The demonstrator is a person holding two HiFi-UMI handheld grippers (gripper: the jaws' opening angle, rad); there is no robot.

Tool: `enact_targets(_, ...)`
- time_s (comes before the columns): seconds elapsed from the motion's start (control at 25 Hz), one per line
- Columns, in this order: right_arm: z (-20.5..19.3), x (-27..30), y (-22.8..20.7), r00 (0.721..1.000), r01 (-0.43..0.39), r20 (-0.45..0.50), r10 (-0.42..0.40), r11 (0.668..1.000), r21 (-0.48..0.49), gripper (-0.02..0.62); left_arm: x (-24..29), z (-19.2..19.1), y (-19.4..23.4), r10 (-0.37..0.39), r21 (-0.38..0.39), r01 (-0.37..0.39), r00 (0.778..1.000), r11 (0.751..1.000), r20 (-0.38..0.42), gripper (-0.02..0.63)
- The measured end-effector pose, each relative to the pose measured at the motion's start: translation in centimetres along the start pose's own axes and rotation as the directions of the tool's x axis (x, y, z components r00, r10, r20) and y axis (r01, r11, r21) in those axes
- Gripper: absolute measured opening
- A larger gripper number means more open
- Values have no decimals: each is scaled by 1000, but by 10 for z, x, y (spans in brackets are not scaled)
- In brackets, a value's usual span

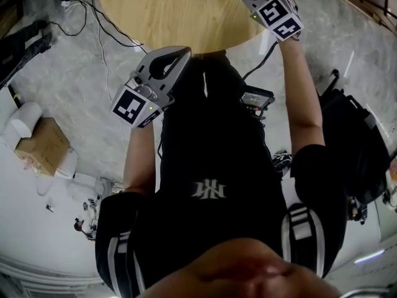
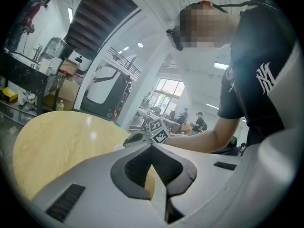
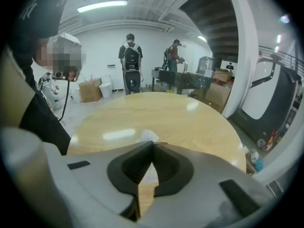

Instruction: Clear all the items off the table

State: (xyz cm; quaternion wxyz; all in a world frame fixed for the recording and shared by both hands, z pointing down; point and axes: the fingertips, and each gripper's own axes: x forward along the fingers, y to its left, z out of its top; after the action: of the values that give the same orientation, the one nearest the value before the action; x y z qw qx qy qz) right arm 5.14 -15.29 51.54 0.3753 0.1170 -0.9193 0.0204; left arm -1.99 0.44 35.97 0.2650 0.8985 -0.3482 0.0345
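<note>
The right tool is clenched, apparently on the near edge of a white scrap lying on the tabletop. So thin a bite may slip or tear on lifting. The left tool, clenched and empty, hangs beside the tabletop.

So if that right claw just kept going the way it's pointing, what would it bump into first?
The white scrap of paper: it lies at the tips of the right claw, whose jaws are shut and seem to pinch it already. Directly behind it is the wooden table top.
</note>
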Motion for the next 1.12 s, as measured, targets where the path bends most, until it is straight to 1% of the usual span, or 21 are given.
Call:
enact_targets(0.16, 10, -23, 18, 999, 50, 8, -51, 999, 20, 3, -16, -6, -13, -38, 12, 38, 999, 999, -11, 9)
enact_targets(0.32, 33, -44, 28, 995, 98, 23, -99, 994, 51, 3, -22, 9, -7, -72, 37, 72, 997, 997, 13, 9)
enact_targets(0.4, 45, -56, 33, 992, 122, 24, -123, 991, 51, 3, -24, 16, -8, -103, 48, 102, 995, 994, 20, 9)
enact_targets(0.56, 58, -78, 30, 983, 173, 51, -176, 983, 59, 3, -9, 16, -9, -155, 94, 154, 988, 984, 9, 9)
enact_targets(0.68, 56, -92, 19, 974, 209, 72, -214, 975, 74, 3, 18, 16, -6, -186, 108, 183, 982, 977, 17, 9)
enact_targets(0.76, 53, -109, 13, 968, 233, 80, -240, 969, 80, 3, 35, 18, -12, -205, 108, 202, 979, 973, 17, 9)
enact_targets(0.92, 36, -169, 3, 949, 293, 94, -301, 952, 90, 3, 76, 21, -53, -256, 108, 256, 967, 961, -8, 9)
enact_targets(1.04, 9, -199, -8, 939, 316, 107, -326, 943, 102, 3, 113, 10, -79, -284, 107, 286, 958, 952, -35, 9)
enact_targets(1.12, -13, -228, -13, 935, 325, 112, -336, 939, 108, 3, 139, 5, -108, -298, 109, 301, 953, 947, -50, 9)
